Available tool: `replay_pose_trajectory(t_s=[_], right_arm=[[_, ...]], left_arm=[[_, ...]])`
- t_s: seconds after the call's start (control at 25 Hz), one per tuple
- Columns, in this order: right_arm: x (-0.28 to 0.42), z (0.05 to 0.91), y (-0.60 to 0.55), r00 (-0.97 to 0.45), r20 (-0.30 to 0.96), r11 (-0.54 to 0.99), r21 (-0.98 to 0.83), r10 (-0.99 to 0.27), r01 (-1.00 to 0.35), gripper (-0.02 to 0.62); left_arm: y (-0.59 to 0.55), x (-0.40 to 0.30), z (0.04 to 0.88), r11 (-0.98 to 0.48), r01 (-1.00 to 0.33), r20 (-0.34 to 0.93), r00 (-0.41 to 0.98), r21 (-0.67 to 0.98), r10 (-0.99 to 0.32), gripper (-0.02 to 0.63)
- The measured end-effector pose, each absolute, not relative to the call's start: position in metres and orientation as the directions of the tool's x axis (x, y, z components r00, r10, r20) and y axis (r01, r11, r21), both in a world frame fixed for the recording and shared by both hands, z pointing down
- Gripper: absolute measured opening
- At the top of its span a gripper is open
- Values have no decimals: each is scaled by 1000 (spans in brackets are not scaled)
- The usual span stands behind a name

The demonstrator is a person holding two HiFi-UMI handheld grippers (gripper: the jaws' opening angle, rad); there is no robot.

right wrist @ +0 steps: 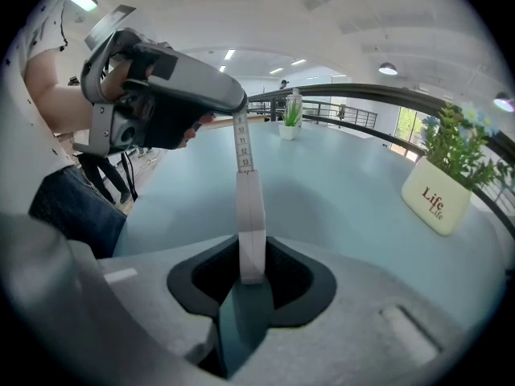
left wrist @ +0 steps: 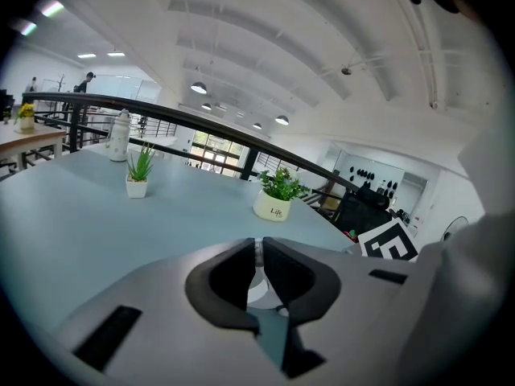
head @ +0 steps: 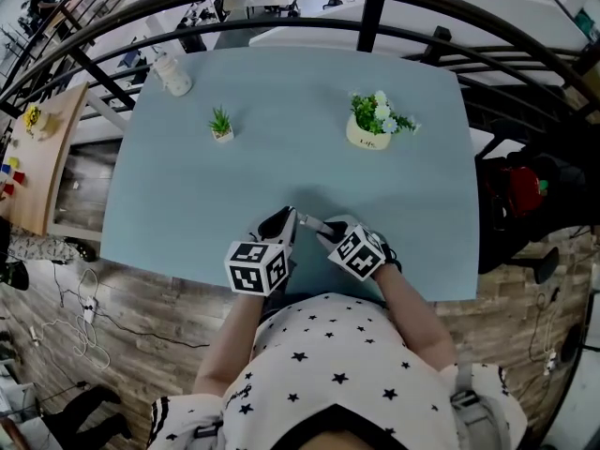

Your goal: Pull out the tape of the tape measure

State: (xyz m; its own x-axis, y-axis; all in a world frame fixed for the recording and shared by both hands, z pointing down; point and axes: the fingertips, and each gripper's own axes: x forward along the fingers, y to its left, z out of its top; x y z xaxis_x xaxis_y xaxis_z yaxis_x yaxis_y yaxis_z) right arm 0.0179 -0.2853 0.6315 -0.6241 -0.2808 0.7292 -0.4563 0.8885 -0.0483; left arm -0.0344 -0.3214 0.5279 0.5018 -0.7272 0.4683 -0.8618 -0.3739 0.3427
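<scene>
L gripper: fingers nearly together, pinching the tape end. R gripper: fingers narrow, clamped on the white tape measure case, over the near part of the pale blue surface. Farther back: small plant, flower pot, bottle, w/ a black railing behind. A short numbered stretch of tape runs btwn the grippers.

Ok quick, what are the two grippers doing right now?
Left hand-held gripper: closed, pinching the tape.
Right hand-held gripper: closed, holding the tape measure.
</scene>
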Motion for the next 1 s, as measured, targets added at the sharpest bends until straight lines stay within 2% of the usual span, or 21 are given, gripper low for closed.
replay_pose_trajectory(t_s=[1.0], right_arm=[[17,633,-286,-623,727,888,-40,-288,-457,95]], left_arm=[[-323,-43,487,-378,-873,378,477,309,-793,32]])
